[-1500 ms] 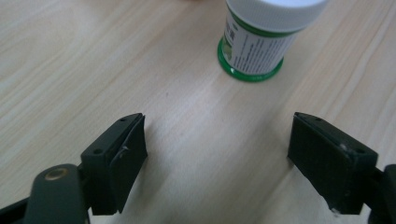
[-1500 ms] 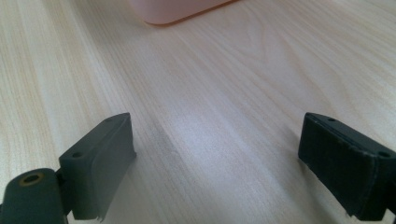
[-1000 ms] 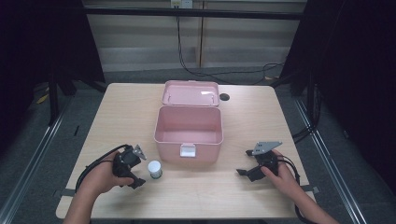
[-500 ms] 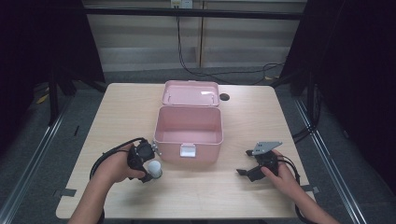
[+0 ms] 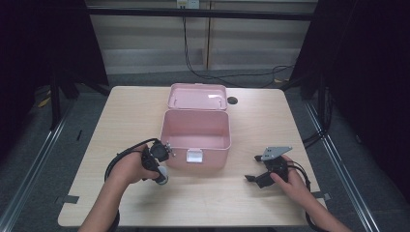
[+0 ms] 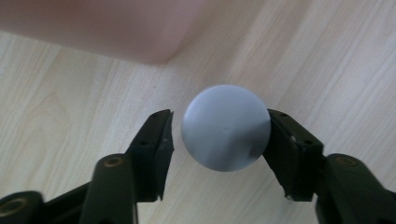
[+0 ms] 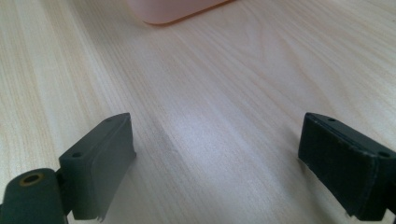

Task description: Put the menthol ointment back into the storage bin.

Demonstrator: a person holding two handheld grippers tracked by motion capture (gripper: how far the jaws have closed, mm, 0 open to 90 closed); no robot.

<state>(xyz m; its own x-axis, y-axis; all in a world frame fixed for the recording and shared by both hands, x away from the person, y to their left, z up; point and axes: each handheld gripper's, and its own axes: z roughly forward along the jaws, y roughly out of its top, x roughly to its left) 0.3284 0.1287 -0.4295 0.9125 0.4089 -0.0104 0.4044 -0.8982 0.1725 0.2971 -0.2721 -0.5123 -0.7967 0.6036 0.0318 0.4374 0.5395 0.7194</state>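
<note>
My left tool is down over a small grey round cap on the tabletop, close to the front left corner of the pink box. In the left gripper view the jaws stand on either side of the cap: the right-hand jaw looks pressed against its edge, while a thin gap shows between the left-hand jaw and the cap, so the tool is partly open and has no firm hold on it. The cap sits on the wood, and a blurred pink corner of the box lies just beyond it. From the high view my left hand wraps the tool, with the cap peeking out just below it and near the box's front wall.

The box stands in the middle of the tabletop with its lid folded back and its inside bare and pink; a white latch hangs on the front.

My right tool rests on the tabletop well to the right of the box, jaws spread wide with nothing between them but bare wood
</note>
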